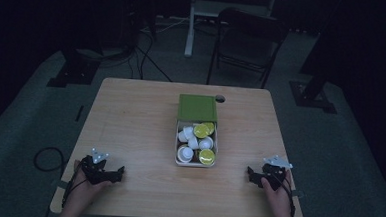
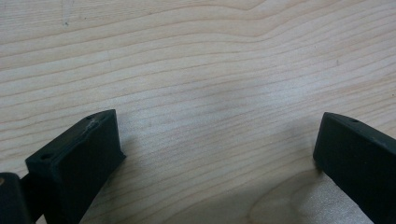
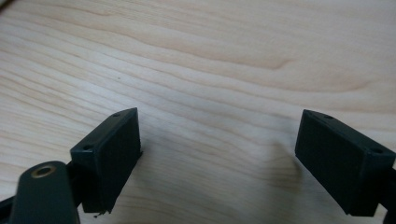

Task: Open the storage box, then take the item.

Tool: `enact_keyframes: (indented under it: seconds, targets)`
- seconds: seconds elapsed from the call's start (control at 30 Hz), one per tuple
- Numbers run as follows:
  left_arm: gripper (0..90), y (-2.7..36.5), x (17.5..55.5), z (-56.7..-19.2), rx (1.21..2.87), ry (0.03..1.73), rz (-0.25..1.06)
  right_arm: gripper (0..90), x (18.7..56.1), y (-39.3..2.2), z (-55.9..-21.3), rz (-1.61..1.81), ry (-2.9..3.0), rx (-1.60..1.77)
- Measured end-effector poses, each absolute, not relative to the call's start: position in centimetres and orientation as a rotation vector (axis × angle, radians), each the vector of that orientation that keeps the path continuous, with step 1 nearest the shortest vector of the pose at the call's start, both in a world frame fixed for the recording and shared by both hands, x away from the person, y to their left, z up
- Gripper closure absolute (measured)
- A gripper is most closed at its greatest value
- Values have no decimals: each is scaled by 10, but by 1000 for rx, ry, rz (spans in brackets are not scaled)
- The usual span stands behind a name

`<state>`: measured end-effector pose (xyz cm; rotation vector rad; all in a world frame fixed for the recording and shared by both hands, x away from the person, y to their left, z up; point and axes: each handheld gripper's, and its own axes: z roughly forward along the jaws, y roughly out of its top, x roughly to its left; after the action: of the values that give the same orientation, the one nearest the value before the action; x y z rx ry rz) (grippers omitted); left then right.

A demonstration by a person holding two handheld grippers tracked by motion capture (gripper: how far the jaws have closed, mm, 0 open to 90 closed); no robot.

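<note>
A small white box stands in the middle of the wooden table, its green lid lying open behind it. Inside are several white cups and yellow-green topped ones. My left gripper rests near the front left of the table, held by a hand and pointing right. In the left gripper view my left gripper is open over bare wood. My right gripper sits at the front right and points left. Seen in its own view, my right gripper stands open, nothing between its jaws.
A round hole sits in the table behind the lid. On the dark floor beyond stand a folding chair and a white stand. A cable loop lies left of the table. Both grippers sit close to the front edge.
</note>
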<state>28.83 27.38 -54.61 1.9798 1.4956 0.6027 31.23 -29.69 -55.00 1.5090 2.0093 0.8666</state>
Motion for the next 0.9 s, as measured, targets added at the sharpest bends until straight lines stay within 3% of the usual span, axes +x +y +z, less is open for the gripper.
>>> enact_keyframes:
  seconds: [0.9]
  targets:
    - [14,257,296,-529,2084,1299,551,122,314,-297,-550,872,2015,1526]
